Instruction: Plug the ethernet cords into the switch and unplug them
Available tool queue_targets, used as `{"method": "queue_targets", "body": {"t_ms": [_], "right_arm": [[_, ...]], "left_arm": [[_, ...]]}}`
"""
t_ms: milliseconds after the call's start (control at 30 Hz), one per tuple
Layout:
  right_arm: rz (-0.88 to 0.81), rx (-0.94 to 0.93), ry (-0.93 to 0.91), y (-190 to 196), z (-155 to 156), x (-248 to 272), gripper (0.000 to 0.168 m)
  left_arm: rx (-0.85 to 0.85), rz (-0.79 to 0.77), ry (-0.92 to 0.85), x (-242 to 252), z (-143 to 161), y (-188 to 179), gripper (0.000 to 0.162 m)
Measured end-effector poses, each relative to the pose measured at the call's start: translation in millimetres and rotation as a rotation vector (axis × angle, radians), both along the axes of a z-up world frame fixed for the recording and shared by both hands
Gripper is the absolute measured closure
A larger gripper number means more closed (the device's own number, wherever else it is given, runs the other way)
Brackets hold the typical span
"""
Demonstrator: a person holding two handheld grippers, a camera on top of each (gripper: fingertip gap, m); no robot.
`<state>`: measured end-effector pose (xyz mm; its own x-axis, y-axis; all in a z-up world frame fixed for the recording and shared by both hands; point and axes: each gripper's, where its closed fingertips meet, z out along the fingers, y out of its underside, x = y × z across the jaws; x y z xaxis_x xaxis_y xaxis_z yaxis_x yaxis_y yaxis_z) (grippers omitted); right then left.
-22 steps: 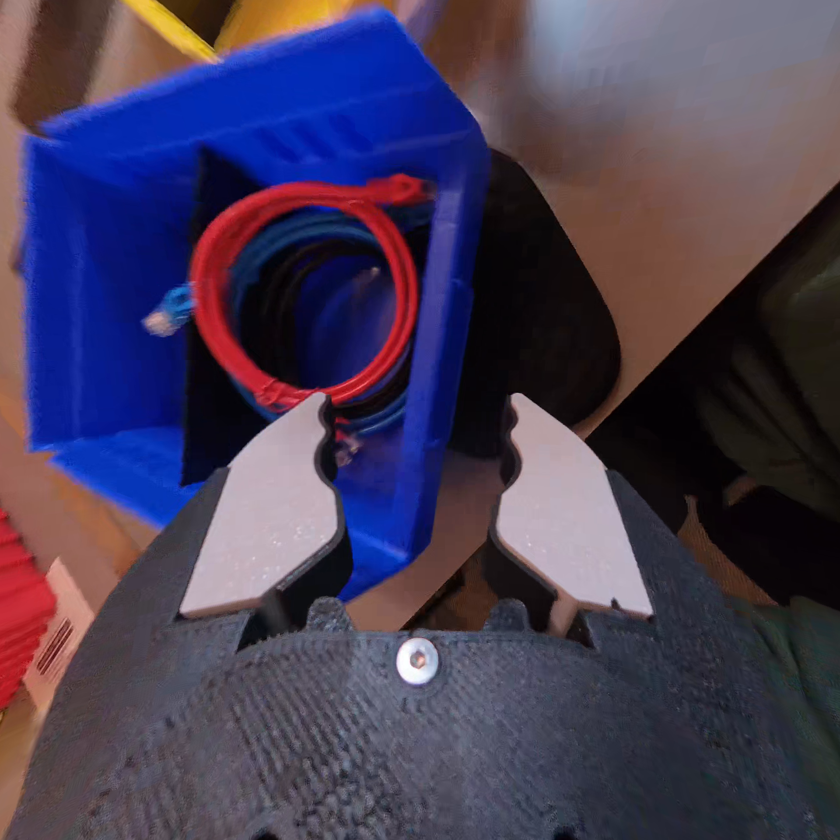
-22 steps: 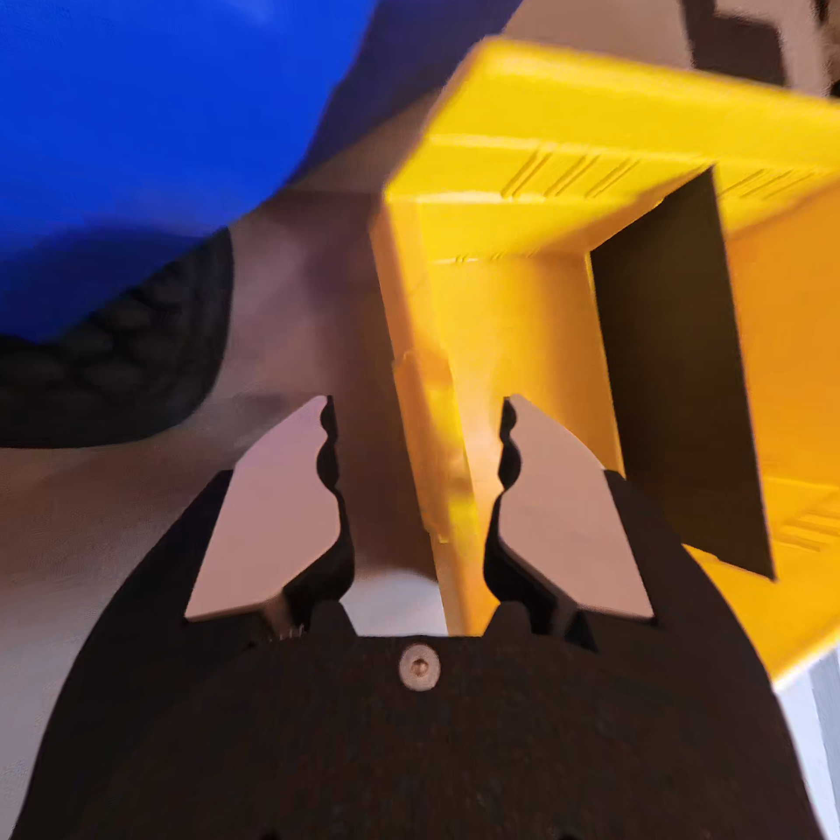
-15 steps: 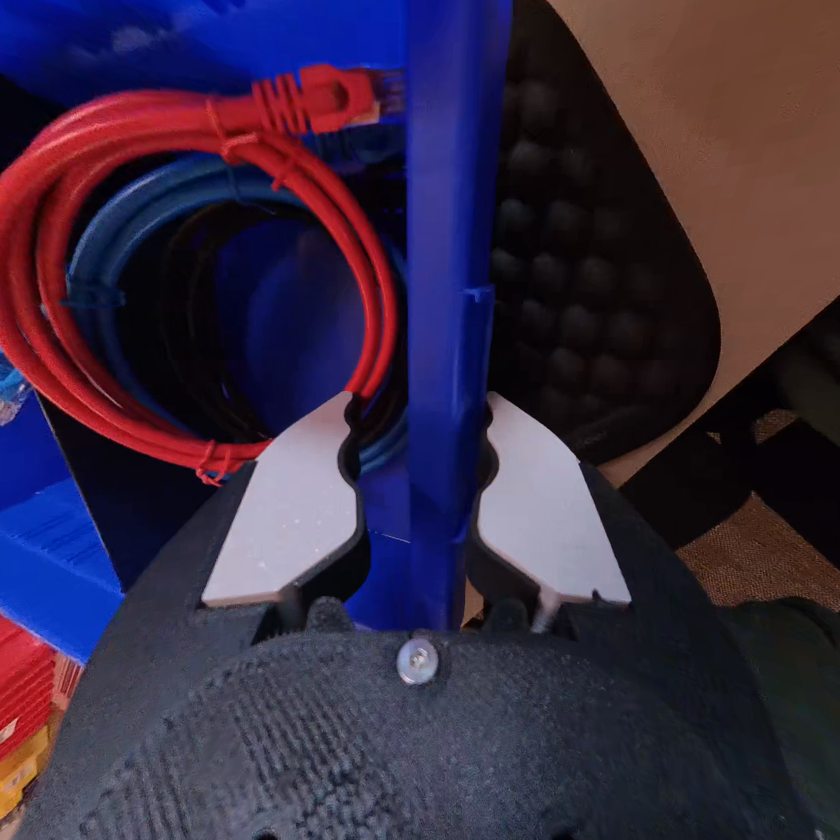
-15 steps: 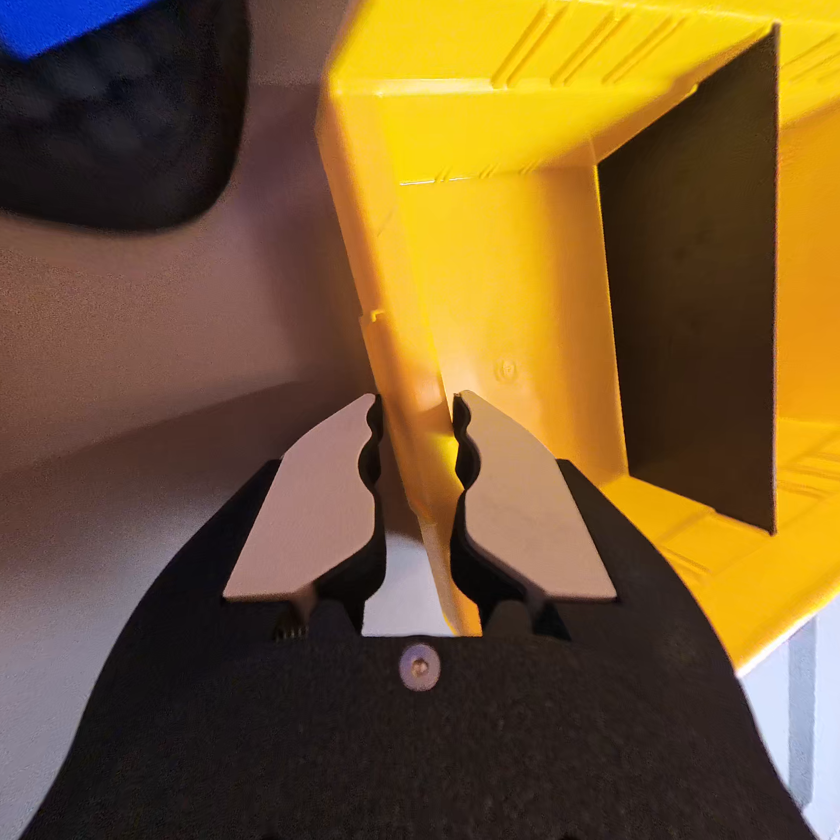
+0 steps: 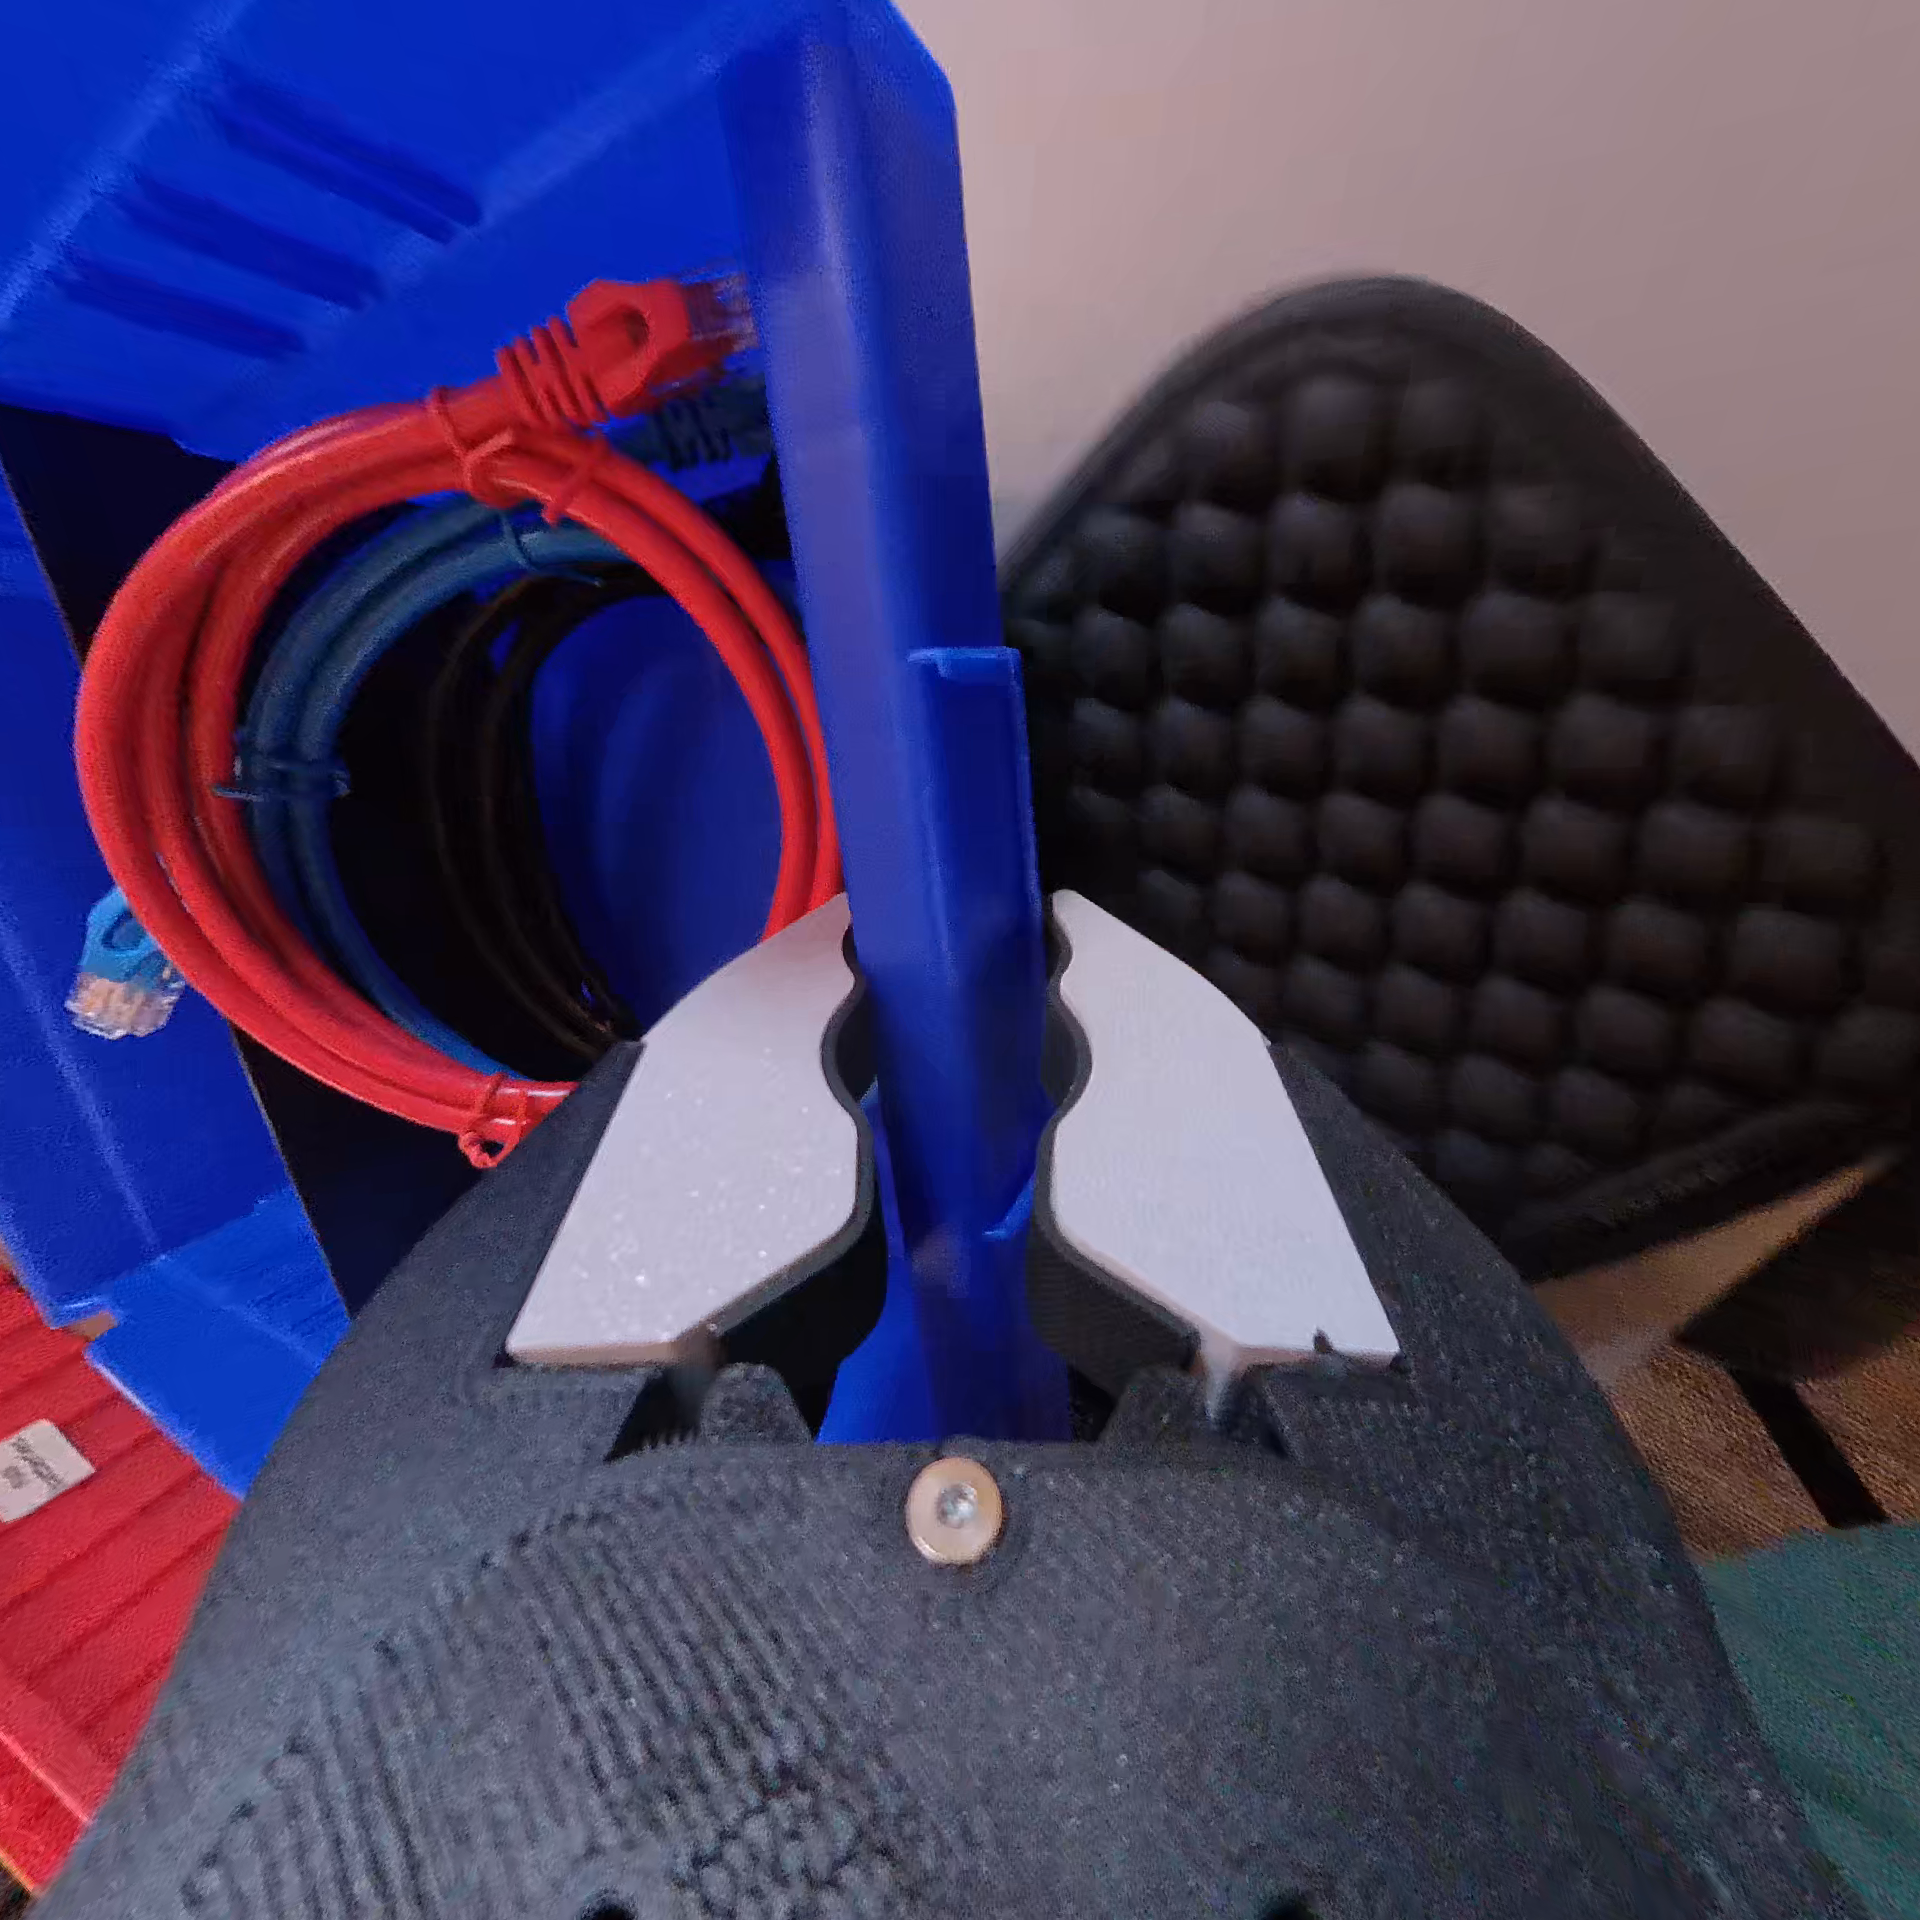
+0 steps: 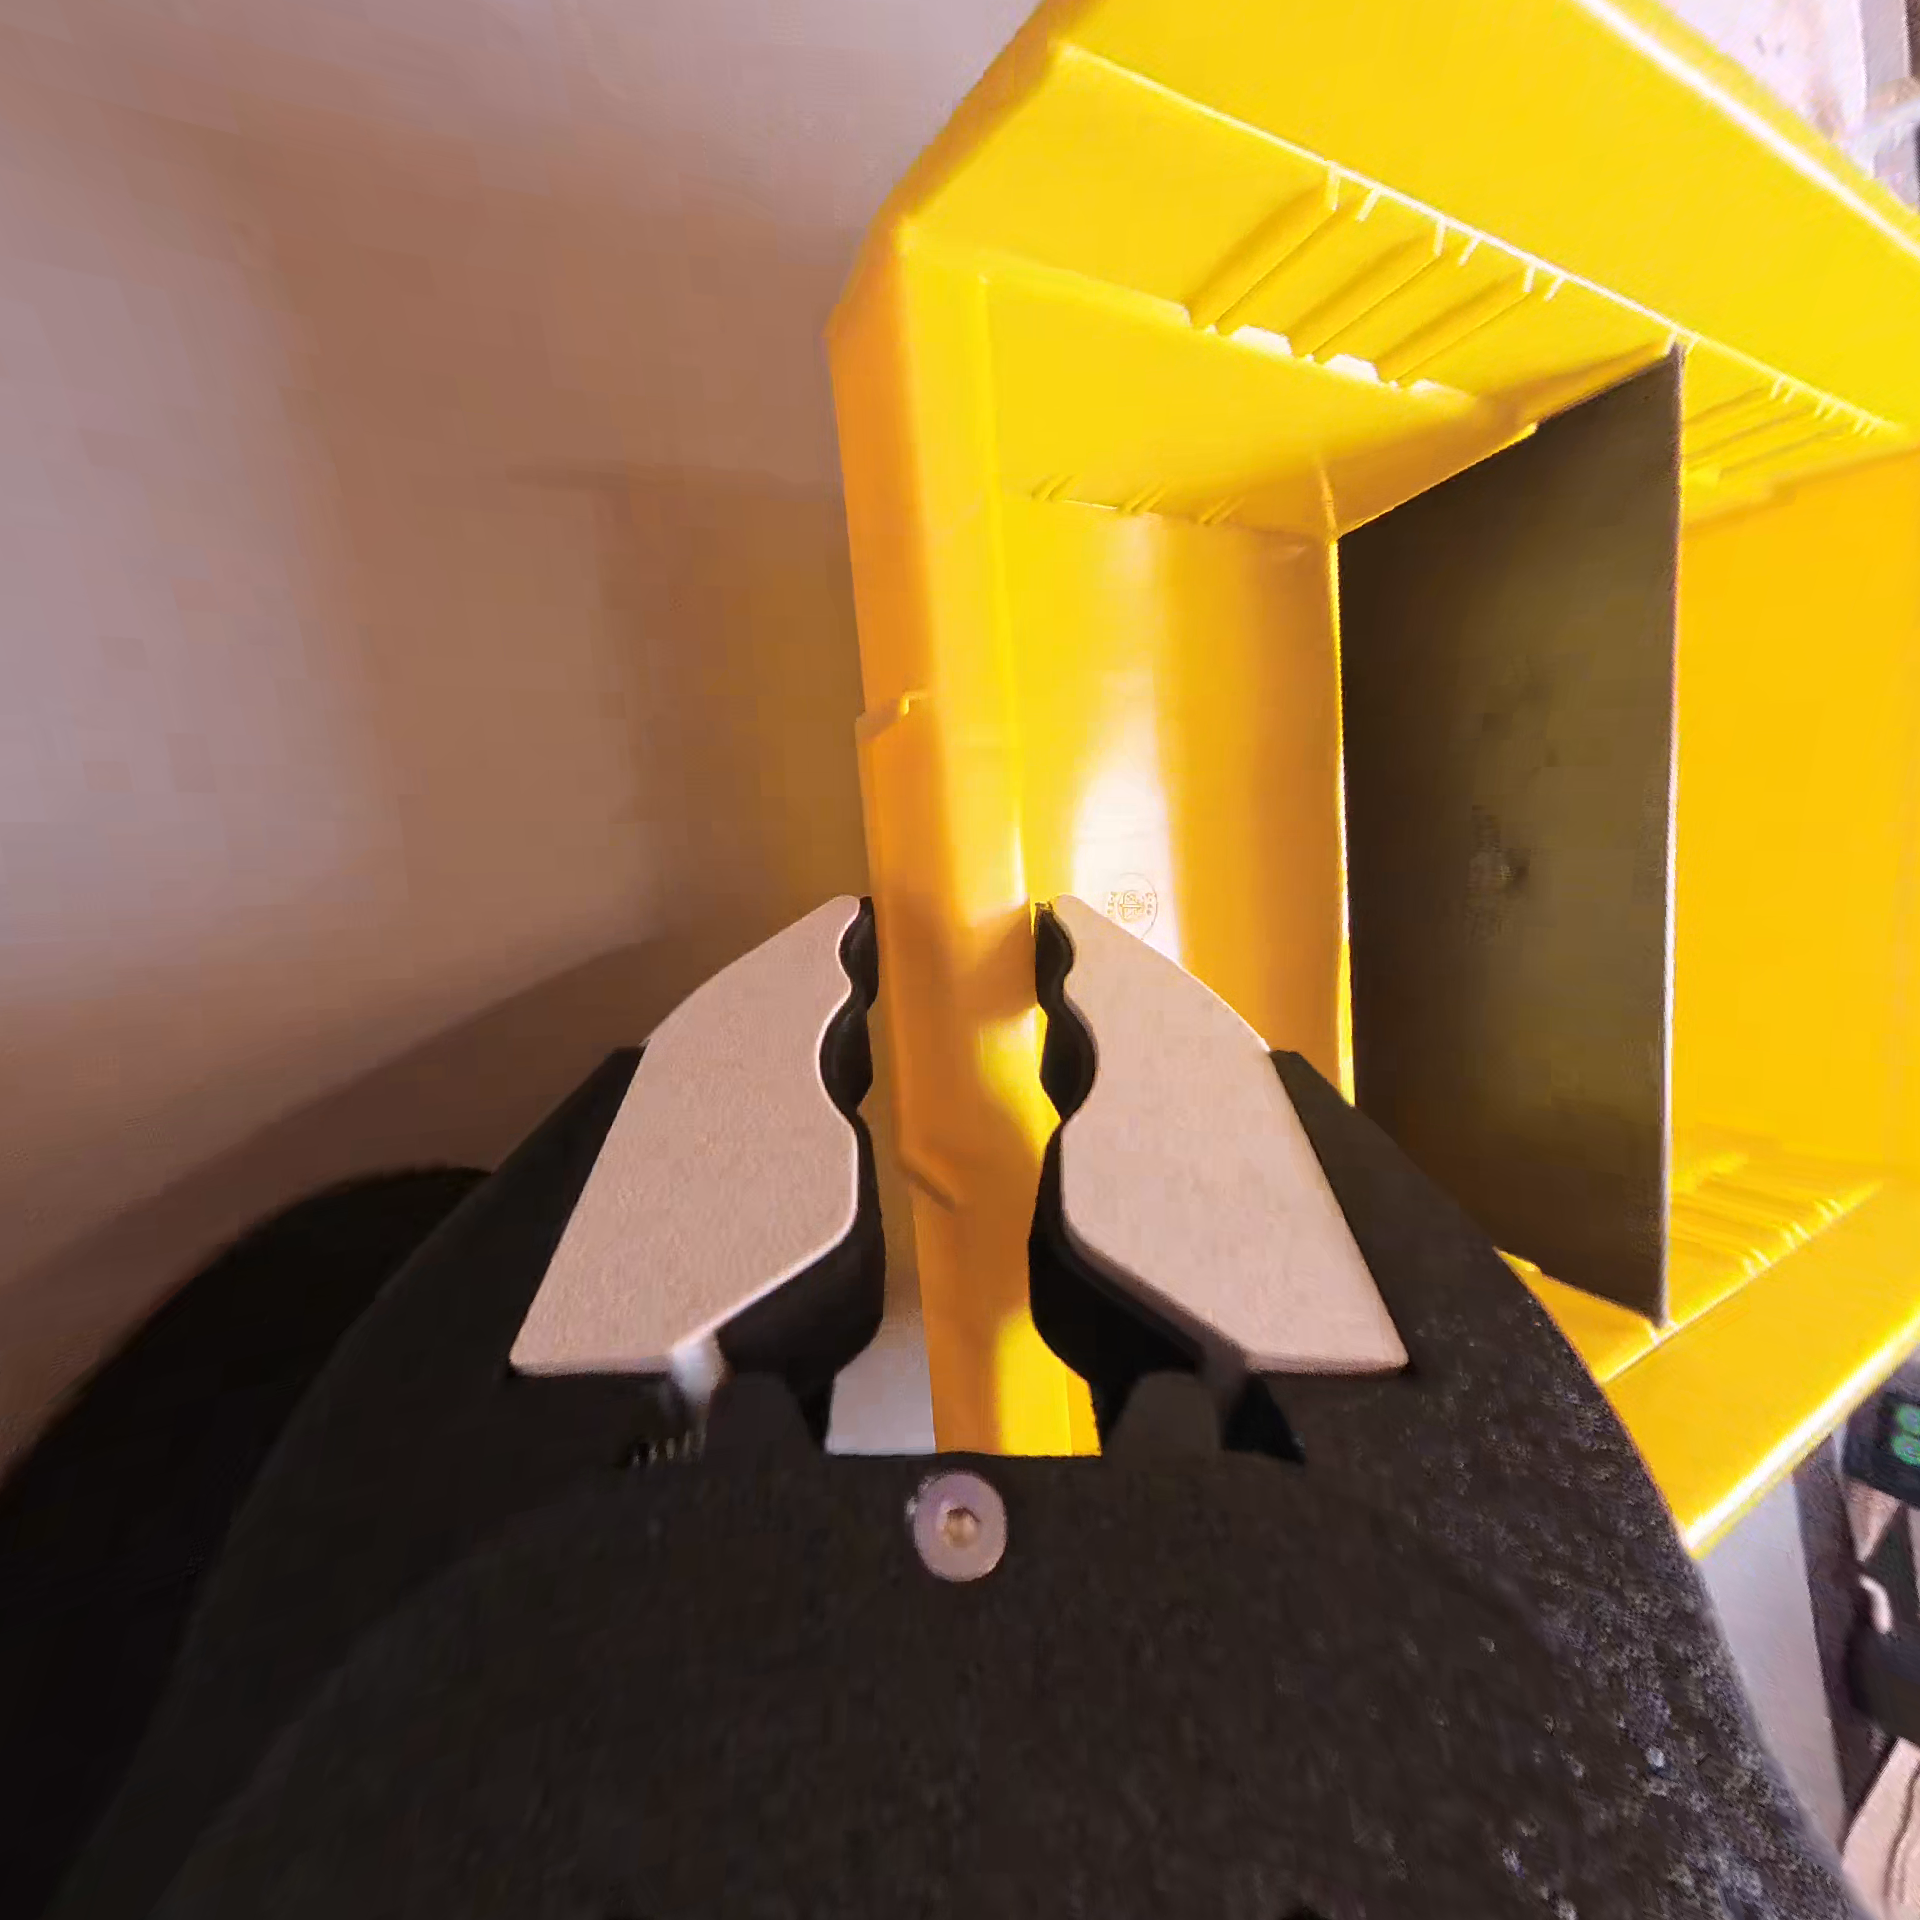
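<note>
In the left wrist view, my left gripper [image 5: 951,925] was clamped on the side wall of the blue bin [image 5: 883,582], one finger inside the bin and the other outside it, both pads pressed against the plastic. Inside the bin, just left of the wall I held, lay a coiled red ethernet cord [image 5: 177,831], its red plug [image 5: 623,332] up near the top of the wall. A coiled blue ethernet cord [image 5: 301,769] sat nested within the red loop, with a light blue plug [image 5: 120,971] sticking out on the far side from the wall. A black cord [image 5: 457,790] was coiled innermost. Right of the bin wall, outside it, lay a black bumpy cushion [image 5: 1455,790]. A red bin [image 5: 73,1558] showed below the blue bin's near corner.

In the right wrist view, my right gripper [image 6: 954,925] was closed the same way on the side wall of the yellow bin [image 6: 935,623], fingers on either side of it, pinching tight. Within the yellow bin stood a dark divider panel [image 6: 1507,831], to the right of the wall I gripped. I could see no cords in that bin. The switch was not visible in either view.
</note>
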<state>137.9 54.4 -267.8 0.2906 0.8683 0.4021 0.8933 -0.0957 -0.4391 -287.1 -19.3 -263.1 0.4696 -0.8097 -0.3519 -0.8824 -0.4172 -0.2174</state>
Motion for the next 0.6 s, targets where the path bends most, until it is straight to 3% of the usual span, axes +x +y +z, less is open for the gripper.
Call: {"method": "queue_targets", "body": {"t_ms": [33,300,600], "right_arm": [[-0.018,0.001,-0.001,11,-2,10,0.139],[-0.146,0.034,-0.031,92,-17,66,0.139],[-0.163,0.048,-0.014,131,-17,85,0.139]], "left_arm": [[0.012,-0.001,0.005,1,2,11,0.133],[0.01,-0.005,0.041,0,-12,85,0.133],[-0.004,0.039,0.033,-2,-43,124,0.134]]}}
